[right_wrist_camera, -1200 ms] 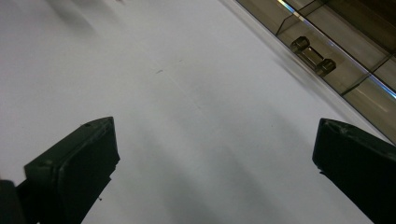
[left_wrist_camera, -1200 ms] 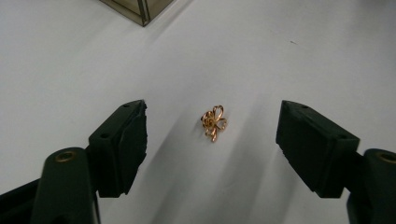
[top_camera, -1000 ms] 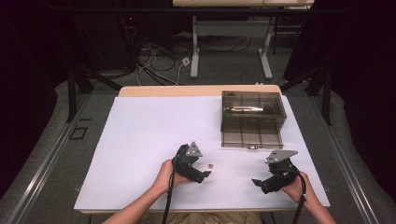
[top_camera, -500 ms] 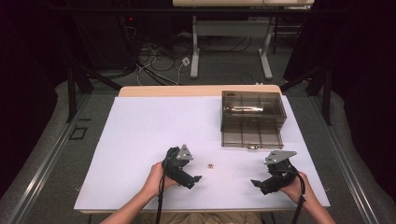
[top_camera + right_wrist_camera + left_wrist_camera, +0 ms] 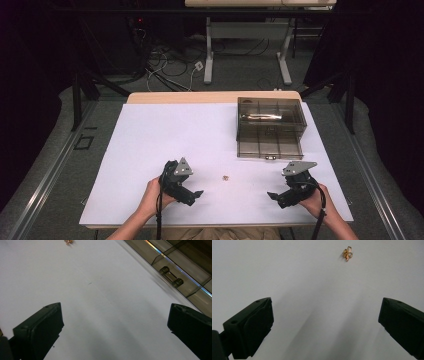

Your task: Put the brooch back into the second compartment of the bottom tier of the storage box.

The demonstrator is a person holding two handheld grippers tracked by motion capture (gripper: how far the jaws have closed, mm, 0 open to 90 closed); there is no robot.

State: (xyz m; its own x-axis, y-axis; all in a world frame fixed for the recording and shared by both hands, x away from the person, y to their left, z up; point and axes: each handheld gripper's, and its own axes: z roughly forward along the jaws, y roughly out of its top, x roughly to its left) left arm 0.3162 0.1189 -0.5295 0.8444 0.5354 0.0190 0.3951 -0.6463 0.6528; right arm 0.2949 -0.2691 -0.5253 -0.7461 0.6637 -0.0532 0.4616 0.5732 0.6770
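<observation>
The gold trinket (image 5: 347, 253) lies alone near the table's (image 5: 150, 140) front edge, both grippers (image 5: 192, 195) (image 5: 274, 196) beside it with fingers released and empty, leaving it free to pick up.

I counted one small gold ornament (image 5: 226, 177) on the white table (image 5: 165, 130), a single piece. One smoky clear box (image 5: 270, 127) stood beyond the ornament, to its right, and it was divided into several compartments whose number I could not tell. One latch (image 5: 171, 277) sat on the box's front. Two grippers were mine: my left gripper (image 5: 194, 197) on one side of the ornament, my right gripper (image 5: 272, 197) on the other, two black jaws each.
</observation>
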